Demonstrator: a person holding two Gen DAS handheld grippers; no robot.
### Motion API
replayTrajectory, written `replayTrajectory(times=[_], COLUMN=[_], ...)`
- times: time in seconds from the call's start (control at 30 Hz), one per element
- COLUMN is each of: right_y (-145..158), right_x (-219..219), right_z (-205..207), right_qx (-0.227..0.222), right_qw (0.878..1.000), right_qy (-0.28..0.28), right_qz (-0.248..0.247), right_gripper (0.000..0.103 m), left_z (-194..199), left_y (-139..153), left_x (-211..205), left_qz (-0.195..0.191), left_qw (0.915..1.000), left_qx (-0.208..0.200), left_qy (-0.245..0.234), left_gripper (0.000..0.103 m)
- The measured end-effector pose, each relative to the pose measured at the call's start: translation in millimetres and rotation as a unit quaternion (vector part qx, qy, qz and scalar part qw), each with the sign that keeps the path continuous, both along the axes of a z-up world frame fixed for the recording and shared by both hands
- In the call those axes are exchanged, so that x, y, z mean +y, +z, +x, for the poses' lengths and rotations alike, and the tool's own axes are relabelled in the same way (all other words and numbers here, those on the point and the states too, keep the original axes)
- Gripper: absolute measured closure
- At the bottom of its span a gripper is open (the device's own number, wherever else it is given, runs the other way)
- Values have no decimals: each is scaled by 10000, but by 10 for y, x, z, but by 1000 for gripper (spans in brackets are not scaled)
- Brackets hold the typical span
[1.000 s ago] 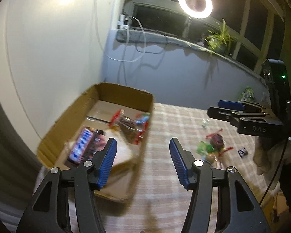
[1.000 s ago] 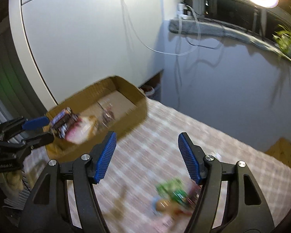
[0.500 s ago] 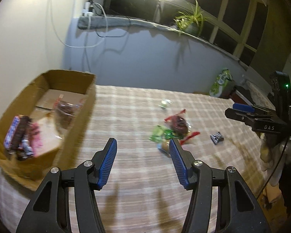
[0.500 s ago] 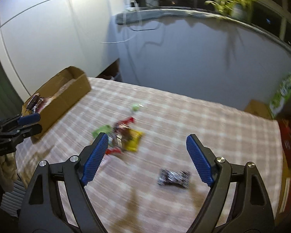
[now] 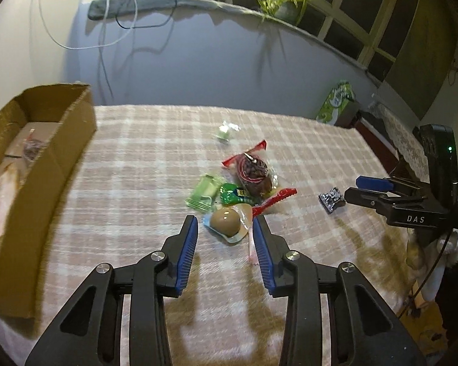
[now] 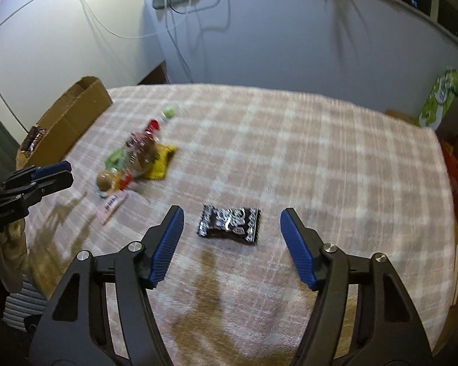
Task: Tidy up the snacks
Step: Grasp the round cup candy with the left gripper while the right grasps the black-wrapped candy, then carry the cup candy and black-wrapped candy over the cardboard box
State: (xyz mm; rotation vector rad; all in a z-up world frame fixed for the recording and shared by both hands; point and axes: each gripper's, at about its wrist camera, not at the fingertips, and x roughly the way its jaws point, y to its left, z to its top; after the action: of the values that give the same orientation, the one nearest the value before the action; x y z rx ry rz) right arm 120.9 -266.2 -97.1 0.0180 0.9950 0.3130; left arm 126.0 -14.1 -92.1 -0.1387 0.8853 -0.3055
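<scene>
Swung from the cardboard box at nine o'clock, both empty grippers close — left gripper narrowing at the egg pack, right gripper wide around the black packet — either slippery wrapper could squirt free.

The desk wears a soft, fuzzy checked cloth. At the left edge of the left wrist view, the box is plain brown cardboard, dull and rough. The snack wrappers are shiny, crinkly plastic. The black packet in the right wrist view gleams too. Each tool is matt black plastic with ridged blue pads and small shiny metal screws.
</scene>
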Motion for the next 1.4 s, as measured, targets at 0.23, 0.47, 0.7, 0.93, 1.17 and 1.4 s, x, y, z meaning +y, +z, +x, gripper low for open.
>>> replayTrajectory(times=[0.23, 0.47, 0.7, 0.93, 1.17, 1.4], right_y=[-154, -284, -285, -264, -235, -174], right_x=[79, 181, 237, 206, 132, 98], right_z=[14, 92, 75, 68, 27, -6], right_qx=[72, 104, 13, 13, 26, -36], right_qw=[9999, 9993, 9977, 9981, 9989, 9993], right_qy=[10, 31, 89, 48, -23, -102], right_qz=[-127, -359, -670, -608, -465, -352], right_gripper=[34, 34, 58, 79, 90, 92], left_z=[141, 210, 235, 228, 201, 125], left_y=[-144, -247, -269, -243, -230, -137], left_x=[-149, -191, -234, -240, -192, -126], left_qz=[330, 548, 686, 719, 620, 543], left_qw=[9994, 9984, 9976, 9974, 9981, 9985], left_qx=[87, 149, 68, 12, 5, -98], left_qy=[-63, -59, -97, -79, 10, 51], left_gripper=[67, 73, 74, 79, 79, 79])
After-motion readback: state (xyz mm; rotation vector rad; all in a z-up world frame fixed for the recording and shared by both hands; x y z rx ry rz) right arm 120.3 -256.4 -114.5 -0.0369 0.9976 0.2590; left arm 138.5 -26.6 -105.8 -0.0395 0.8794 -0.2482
